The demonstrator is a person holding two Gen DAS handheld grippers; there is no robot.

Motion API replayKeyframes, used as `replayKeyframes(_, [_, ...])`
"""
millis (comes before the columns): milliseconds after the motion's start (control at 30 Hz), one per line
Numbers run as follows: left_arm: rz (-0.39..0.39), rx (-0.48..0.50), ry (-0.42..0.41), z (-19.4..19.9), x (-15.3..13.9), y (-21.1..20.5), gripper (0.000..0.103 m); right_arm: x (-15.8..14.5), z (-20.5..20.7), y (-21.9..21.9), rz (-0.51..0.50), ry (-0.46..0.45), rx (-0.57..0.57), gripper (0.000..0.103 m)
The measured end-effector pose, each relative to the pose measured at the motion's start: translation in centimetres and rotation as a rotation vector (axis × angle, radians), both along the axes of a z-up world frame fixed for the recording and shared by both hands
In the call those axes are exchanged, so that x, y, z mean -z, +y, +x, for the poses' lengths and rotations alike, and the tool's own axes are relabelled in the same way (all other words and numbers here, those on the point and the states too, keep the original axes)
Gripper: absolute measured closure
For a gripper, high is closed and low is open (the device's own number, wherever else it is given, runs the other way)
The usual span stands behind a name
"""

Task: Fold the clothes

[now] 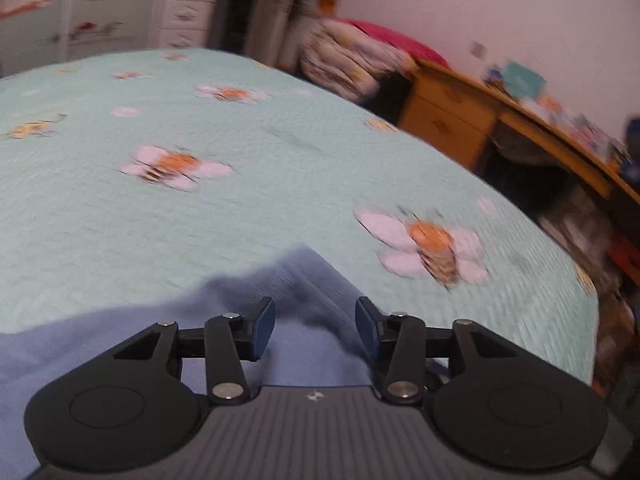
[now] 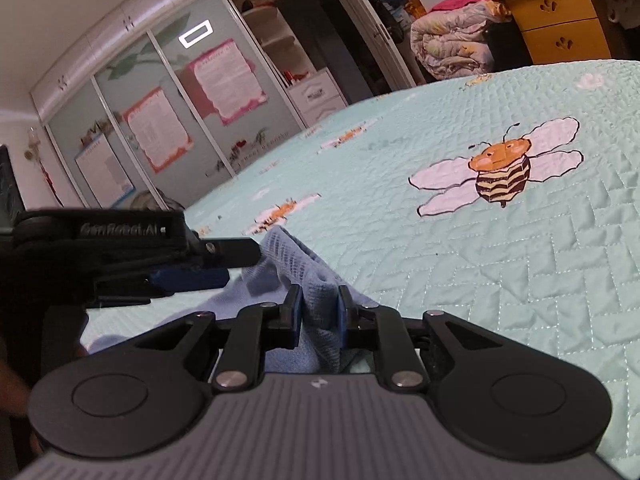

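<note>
The mint quilted bedspread (image 2: 500,280), printed with bees, fills most of both views and serves as the landmark; beyond its far edge stands a wardrobe (image 2: 168,92) with glazed sliding doors bearing pink and orange paper sheets; past the bedspread's far right corner a rolled floral duvet (image 2: 452,48) lies against a yellow wooden desk (image 2: 560,28). On the bedspread's near part lies the light blue garment (image 1: 100,344), a ribbed knit, bunched into a ridge with a corner pointing away toward a large bee print (image 2: 502,174). The right gripper (image 2: 319,312) sits at the near edge of the bedspread, its jaws pinched together on a raised fold of the garment, the cloth squeezed between both pads. The left gripper (image 1: 315,326) hangs over the garment just beside that fold; its jaws stand apart with cloth below the gap, neither pad pressing on it; the left wrist view is motion-blurred.
</note>
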State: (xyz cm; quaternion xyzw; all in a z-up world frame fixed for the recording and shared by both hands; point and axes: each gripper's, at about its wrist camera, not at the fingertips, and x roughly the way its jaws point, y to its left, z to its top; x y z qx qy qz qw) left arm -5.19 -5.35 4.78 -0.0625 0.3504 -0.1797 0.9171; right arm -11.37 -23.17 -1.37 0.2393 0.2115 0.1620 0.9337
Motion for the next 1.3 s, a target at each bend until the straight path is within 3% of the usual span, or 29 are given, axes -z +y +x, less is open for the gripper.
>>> replayKeyframes(100, [0.008, 0.016, 0.086, 1.2, 2.1, -0.4, 0.057, 0.4, 0.1, -1.0, 0.089, 0.023, -0.041, 0.088])
replayKeyframes(267, [0.185, 0.108, 0.022, 1.0, 2.3, -2.3, 0.054, 0.8, 0.3, -1.9, 0.131, 0.099, -0.052, 0.089])
replayKeyframes(433, [0.14, 0.096, -0.022, 0.4, 3.3, -1.2, 0.052, -0.8, -1.0, -4.8, 0.162, 0.027, -0.004, 0.083])
replayKeyframes(467, [0.129, 0.094, -0.046, -0.1, 3.6, -1.1, 0.052, -1.3, -0.3, -5.3, 0.139, 0.019, -0.002, 0.079])
replayKeyframes(533, [0.124, 0.094, -0.091, -0.8, 4.0, -1.0, 0.052, -2.3, 1.1, -6.2, 0.09, 0.008, -0.005, 0.062])
replayKeyframes(600, [0.136, 0.095, -0.123, -1.3, 4.3, -1.2, 0.051, -2.8, 4.0, -6.0, 0.047, 0.023, -0.083, 0.058])
replayKeyframes(700, [0.129, 0.096, -0.126, -1.2, 4.3, -1.1, 0.052, -2.7, 9.1, -4.9, 0.023, 0.069, -0.254, 0.058])
replayKeyframes(800, [0.098, 0.099, -0.12, -1.0, 4.4, -0.6, 0.051, -2.6, 11.8, -2.3, -0.167, 0.112, -0.372, 0.057])
replayKeyframes(967, [0.05, 0.104, -0.119, -1.0, 4.7, 0.1, 0.051, -2.9, 12.1, -0.6, -0.222, 0.019, -0.714, 0.057])
replayKeyframes(1000, [0.044, 0.105, -0.119, -1.0, 4.7, 0.2, 0.051, -3.2, 11.7, 0.0, -0.273, -0.003, -0.749, 0.057])
replayKeyframes(1100, [0.037, 0.108, -0.12, -1.0, 4.7, 0.3, 0.05, -4.2, 10.6, 1.4, -0.425, -0.057, -0.723, 0.056])
replayKeyframes(1300, [0.029, 0.109, -0.121, -1.0, 4.9, 0.3, 0.05, -5.6, 9.9, 0.2, -0.455, -0.152, -0.636, 0.053])
